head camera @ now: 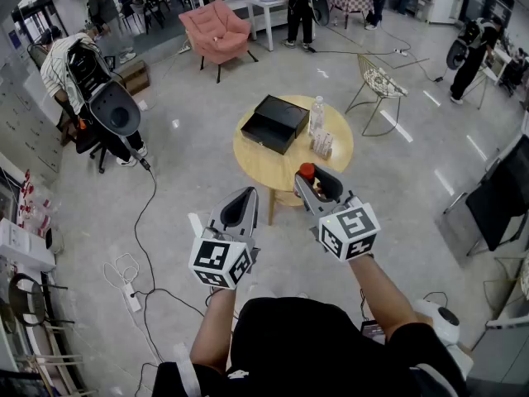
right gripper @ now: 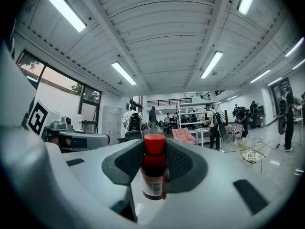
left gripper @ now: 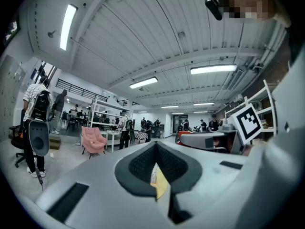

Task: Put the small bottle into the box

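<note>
Small bottle (right gripper: 154, 173): red cap, dark red body and a pale printed label. It stands upright between the right gripper's jaws, off the table and not in the box.
Right gripper (head camera: 317, 185): its jaws are clamped on the small bottle, with one dark pad on each side of it. In the head view it is over the near edge of the table, and only the bottle's red cap shows above the jaws.
Left gripper (head camera: 240, 208): its jaws are together and it carries nothing. A thin yellow and white sliver shows at the seam in its own view (I cannot tell what it is). It is beside the right gripper, short of the table.
Box (head camera: 266, 132): black, open, with its lid lying against it. It is on the far left part of the table, well apart from the held bottle.
Table (head camera: 273, 168): round, with a pale wooden top.
Water bottle (head camera: 316, 116): clear, upright, just beside the box on its right.
Small pack (head camera: 321, 144): pale, near the foot of the water bottle, too small to make out.
Floor: grey and glossy. A black cable (head camera: 147, 209) runs to a white power strip (head camera: 131, 296) at the left.
Further off: a pink armchair (head camera: 216, 30) beyond the table, a wire chair (head camera: 380, 83) to the right, and a person in a striped top (head camera: 59, 69) at the left.
</note>
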### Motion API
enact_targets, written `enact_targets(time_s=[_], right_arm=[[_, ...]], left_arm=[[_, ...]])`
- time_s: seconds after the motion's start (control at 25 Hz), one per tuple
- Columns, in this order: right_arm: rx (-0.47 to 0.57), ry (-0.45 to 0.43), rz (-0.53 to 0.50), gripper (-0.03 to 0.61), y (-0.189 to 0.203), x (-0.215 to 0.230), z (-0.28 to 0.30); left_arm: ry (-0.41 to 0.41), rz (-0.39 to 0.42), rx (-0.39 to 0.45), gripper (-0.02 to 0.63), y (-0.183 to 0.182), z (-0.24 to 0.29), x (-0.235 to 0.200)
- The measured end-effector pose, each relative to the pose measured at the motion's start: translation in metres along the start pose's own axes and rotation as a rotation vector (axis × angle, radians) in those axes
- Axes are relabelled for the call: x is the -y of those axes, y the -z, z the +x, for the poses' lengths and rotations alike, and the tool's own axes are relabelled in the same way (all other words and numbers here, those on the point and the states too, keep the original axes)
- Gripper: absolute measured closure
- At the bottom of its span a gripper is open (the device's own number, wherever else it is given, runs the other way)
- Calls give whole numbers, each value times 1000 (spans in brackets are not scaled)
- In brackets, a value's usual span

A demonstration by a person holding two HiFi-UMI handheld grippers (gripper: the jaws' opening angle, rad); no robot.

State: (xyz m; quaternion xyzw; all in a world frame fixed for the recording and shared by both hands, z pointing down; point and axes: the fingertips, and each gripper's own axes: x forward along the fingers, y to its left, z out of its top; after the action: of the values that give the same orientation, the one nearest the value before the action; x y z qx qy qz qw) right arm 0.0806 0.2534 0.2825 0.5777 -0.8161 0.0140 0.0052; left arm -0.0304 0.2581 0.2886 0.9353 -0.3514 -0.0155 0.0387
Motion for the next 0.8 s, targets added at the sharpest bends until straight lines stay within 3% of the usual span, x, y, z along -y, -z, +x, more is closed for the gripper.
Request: enact_targets(time_s=[0.4, 0.8], right_arm=[[-15, -9, 49, 448, 12, 12, -2], [-30, -14, 57, 448, 16, 32, 34]], left_arm=[[2, -18, -13, 603, 11, 11, 5], [10, -29, -23, 603, 14, 45, -20]])
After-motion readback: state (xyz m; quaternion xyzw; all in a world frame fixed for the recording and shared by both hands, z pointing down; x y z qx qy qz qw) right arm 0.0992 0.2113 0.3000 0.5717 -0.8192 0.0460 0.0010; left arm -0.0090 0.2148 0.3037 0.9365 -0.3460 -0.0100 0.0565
